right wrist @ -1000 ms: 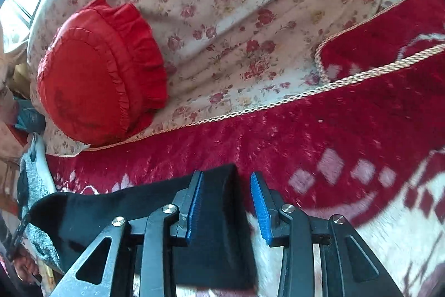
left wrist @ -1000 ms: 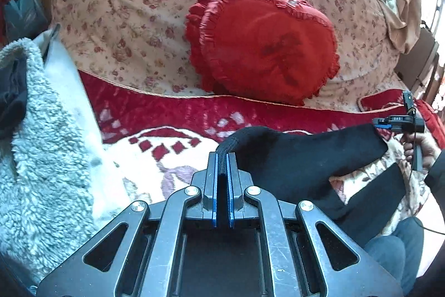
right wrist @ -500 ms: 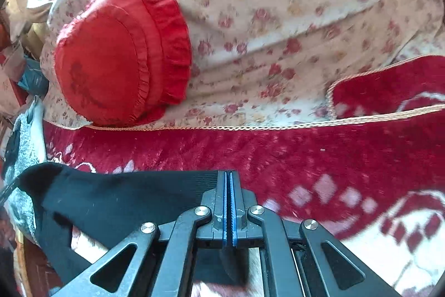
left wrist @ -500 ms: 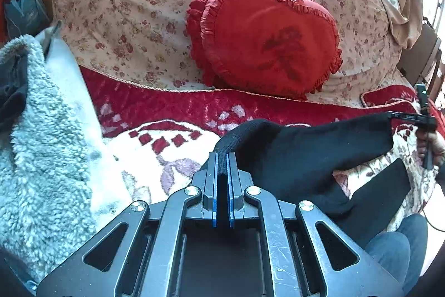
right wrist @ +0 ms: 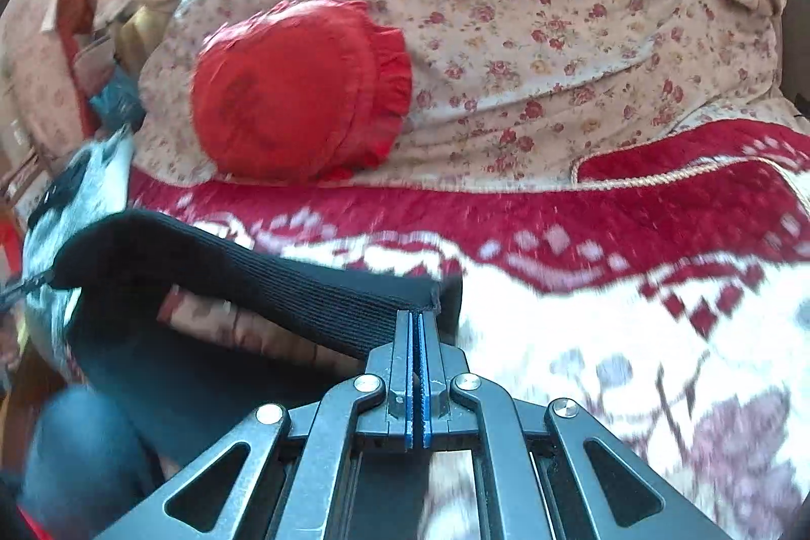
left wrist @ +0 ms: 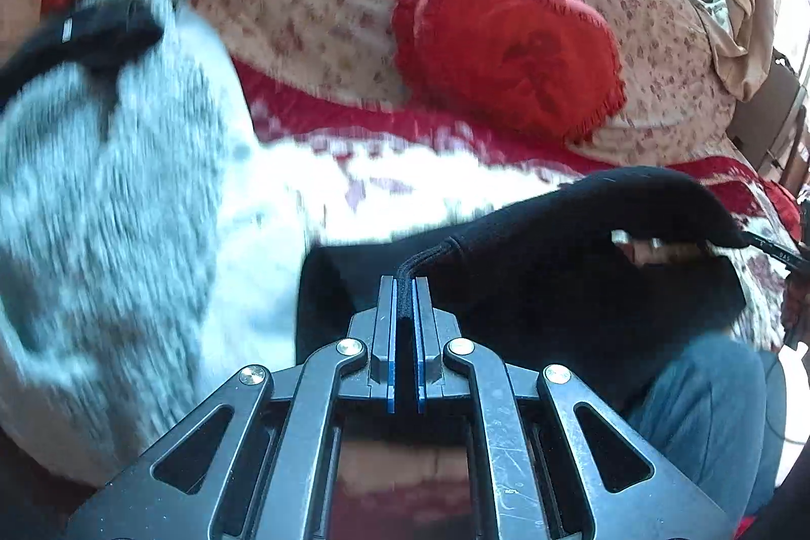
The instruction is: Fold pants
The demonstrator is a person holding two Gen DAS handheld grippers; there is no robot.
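Note:
The black pants (left wrist: pixel 557 266) hang stretched between my two grippers above the red and white blanket (left wrist: pixel 405 180). My left gripper (left wrist: pixel 404 282) is shut on one corner of the ribbed waistband. My right gripper (right wrist: pixel 417 315) is shut on the other corner of the waistband (right wrist: pixel 304 287). In the right wrist view the pants sag open below the band, with the legs dropping toward the near left. The right gripper's tip shows at the far right of the left wrist view (left wrist: pixel 774 251).
A red heart-shaped ruffled cushion (left wrist: pixel 511 44) leans on a floral-covered backrest (right wrist: pixel 531 8). A fluffy grey-white garment pile (left wrist: pixel 101 211) lies at the left. The person's blue-jeaned leg (left wrist: pixel 709 398) is at the near right. The blanket (right wrist: pixel 633 337) spreads to the right.
Both grippers have pulled back toward the person and lifted, raising the waistband off the blanket. The right gripper closed on the waistband during the last second. The views are motion-blurred.

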